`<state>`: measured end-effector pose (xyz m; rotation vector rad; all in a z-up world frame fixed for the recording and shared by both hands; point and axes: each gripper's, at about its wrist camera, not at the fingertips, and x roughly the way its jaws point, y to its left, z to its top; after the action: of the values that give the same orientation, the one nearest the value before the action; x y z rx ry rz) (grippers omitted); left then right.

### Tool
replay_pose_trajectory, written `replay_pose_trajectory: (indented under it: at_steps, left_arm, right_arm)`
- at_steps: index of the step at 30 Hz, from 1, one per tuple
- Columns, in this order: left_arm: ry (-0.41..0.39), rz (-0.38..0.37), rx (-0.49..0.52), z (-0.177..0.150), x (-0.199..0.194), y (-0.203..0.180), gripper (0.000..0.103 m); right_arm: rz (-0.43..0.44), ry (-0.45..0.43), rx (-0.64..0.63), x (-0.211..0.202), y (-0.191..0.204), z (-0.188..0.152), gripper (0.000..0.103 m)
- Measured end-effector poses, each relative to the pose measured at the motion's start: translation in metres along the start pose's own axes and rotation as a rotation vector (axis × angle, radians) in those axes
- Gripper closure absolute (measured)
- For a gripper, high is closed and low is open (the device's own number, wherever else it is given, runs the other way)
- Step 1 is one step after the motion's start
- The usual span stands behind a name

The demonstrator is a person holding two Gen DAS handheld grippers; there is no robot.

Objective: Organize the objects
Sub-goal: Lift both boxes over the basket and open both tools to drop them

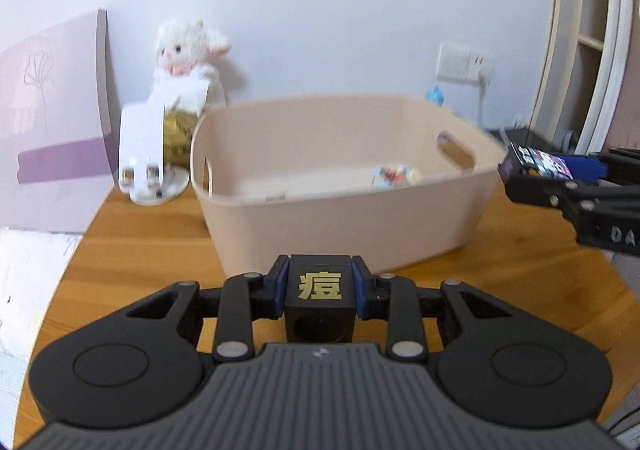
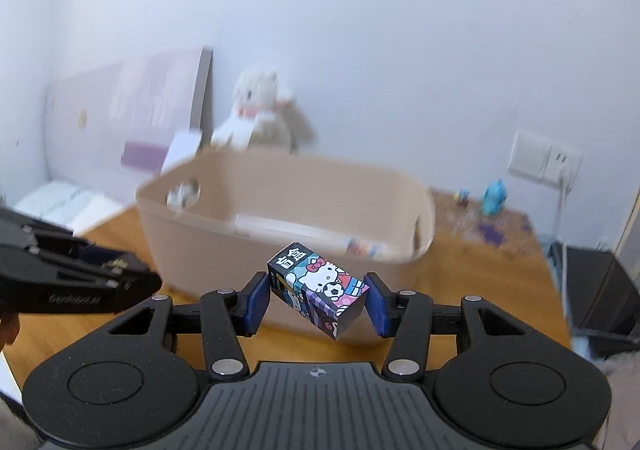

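A beige plastic basket (image 1: 340, 217) stands on the wooden table; it also shows in the right wrist view (image 2: 224, 246). A small colourful item (image 1: 394, 175) lies inside it. My left gripper (image 1: 320, 292) is shut on a black box with a gold character (image 1: 319, 286), just in front of the basket's near wall. My right gripper (image 2: 316, 296) is shut on a Hello Kitty box (image 2: 318, 290), held tilted above the table near the basket; the same box shows in the left wrist view (image 1: 536, 165) by the basket's right rim.
A white plush toy (image 1: 188, 57) sits against the back wall, with a white stand (image 1: 146, 153) and a gold item (image 1: 178, 133) in front of it. A pink board (image 1: 52, 117) leans at left. A blue figure (image 2: 494, 197) and small items stand at back right.
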<state>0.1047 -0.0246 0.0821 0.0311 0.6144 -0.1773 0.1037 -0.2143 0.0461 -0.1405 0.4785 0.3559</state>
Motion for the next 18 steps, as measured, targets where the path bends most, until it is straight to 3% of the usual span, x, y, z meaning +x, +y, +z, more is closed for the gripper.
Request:
replay_pose_trajectory:
  at_steps: [9, 13, 18]
  left_arm:
    - [-0.105, 0.008, -0.057, 0.056, -0.011, 0.004, 0.069]
    - [-0.105, 0.048, -0.044, 0.081, 0.011, 0.004, 0.069]
    - [-0.062, 0.101, -0.020, 0.099, 0.048, 0.001, 0.069]
  right_arm:
    - [-0.033, -0.143, 0.030, -0.023, -0.017, 0.048, 0.055]
    - [-0.055, -0.171, 0.034, -0.009, -0.020, 0.067, 0.055]
    - [-0.081, -0.145, 0.040, 0.024, -0.025, 0.079, 0.055]
